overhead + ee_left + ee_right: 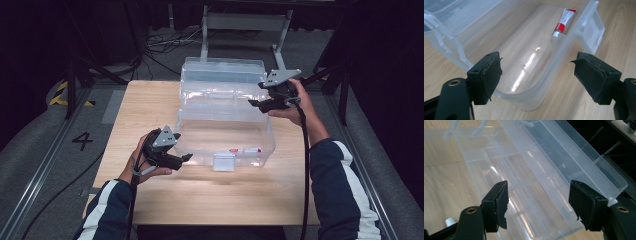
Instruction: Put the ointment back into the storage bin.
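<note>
We see both grippers released — left gripper [186, 158] lower left by the clear box [225, 107], right gripper [256, 103] upper right at its lid [222, 70].

Your right gripper [537, 203] is looking along its two black jaws, spread wide with nothing pressed between the pads. Under the gap sits the clear plastic box [506, 167] on the wooden worktop [441, 190]. You can see its divided tray [524, 187] with ribs running across, and the open lid [579, 160] tilting away to the upper right. The lid's near corner sits just beside your right-hand jaw; can't tell if it touches. Small white cap [449, 221] at the lower left edge, beside the left-hand jaw. Dark floor beyond the lid
</note>
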